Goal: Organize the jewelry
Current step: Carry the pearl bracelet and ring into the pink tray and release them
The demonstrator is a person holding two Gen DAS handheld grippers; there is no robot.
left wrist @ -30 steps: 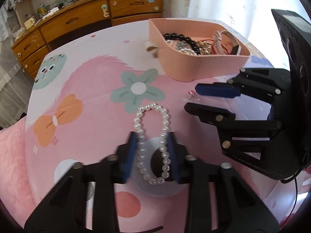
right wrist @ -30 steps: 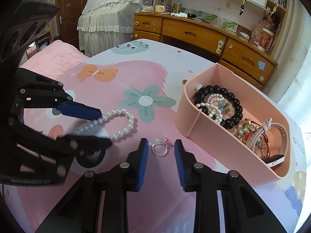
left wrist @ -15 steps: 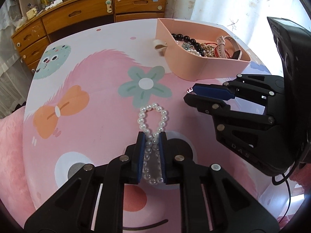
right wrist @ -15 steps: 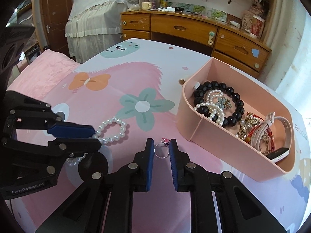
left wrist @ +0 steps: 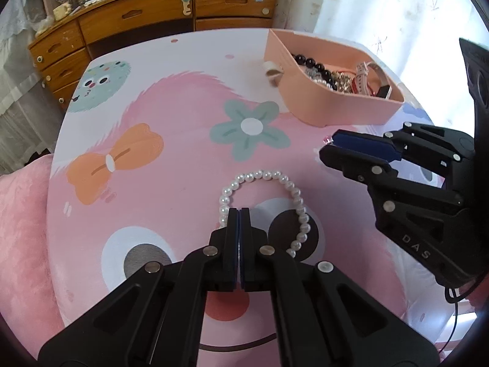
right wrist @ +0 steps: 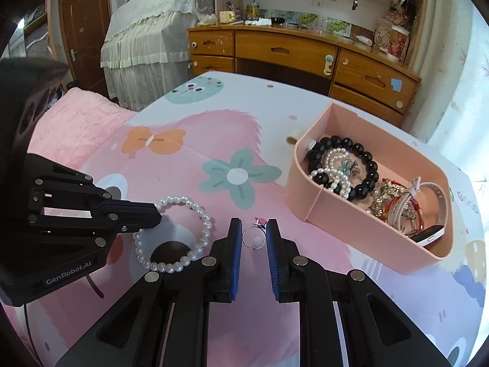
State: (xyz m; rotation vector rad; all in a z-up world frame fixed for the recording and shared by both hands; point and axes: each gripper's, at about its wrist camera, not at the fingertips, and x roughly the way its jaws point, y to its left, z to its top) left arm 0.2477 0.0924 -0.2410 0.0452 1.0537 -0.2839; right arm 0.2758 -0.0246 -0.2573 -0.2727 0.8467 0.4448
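Note:
A white pearl bracelet [left wrist: 269,189] lies looped on the pink patterned tablecloth [left wrist: 171,183]; it also shows in the right wrist view [right wrist: 183,229]. My left gripper [left wrist: 239,214] is shut on the bracelet's left side. My right gripper [right wrist: 254,235] has its blue pads close on either side of a silver ring with a pink stone [right wrist: 255,235]; whether they touch it is unclear. The right gripper [left wrist: 336,146] appears at the right of the left wrist view. A pink tray [right wrist: 324,208] holds black beads, pearls, chains and a watch.
A wooden dresser [right wrist: 290,52] stands beyond the table's far edge. A pink cushion [right wrist: 76,116] lies at the left. A small cream loop [left wrist: 272,72] sits by the tray's left corner. A curtain hangs at the right.
My left gripper has closed on the pearl bracelet, which has spread back into a round loop. My right gripper has narrowed around the ring.

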